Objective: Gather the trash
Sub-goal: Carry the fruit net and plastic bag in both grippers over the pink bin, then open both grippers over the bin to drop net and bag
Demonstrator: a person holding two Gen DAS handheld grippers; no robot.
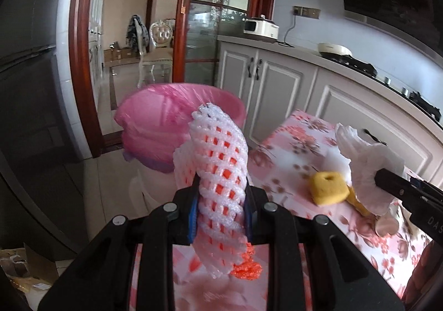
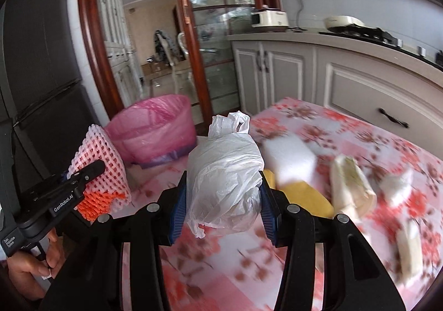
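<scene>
My left gripper is shut on a white-and-orange foam fruit net, held above the near left of the floral table; the net also shows in the right wrist view. My right gripper is shut on a crumpled white plastic bag, which also shows in the left wrist view. A bin lined with a pink bag stands on the floor just past the table's left edge, beyond both grippers; it also shows in the right wrist view.
On the floral tablecloth lie a yellow sponge, a white foam block, a paper cup on its side and white scraps. Grey cabinets run along the right. A dark fridge stands left.
</scene>
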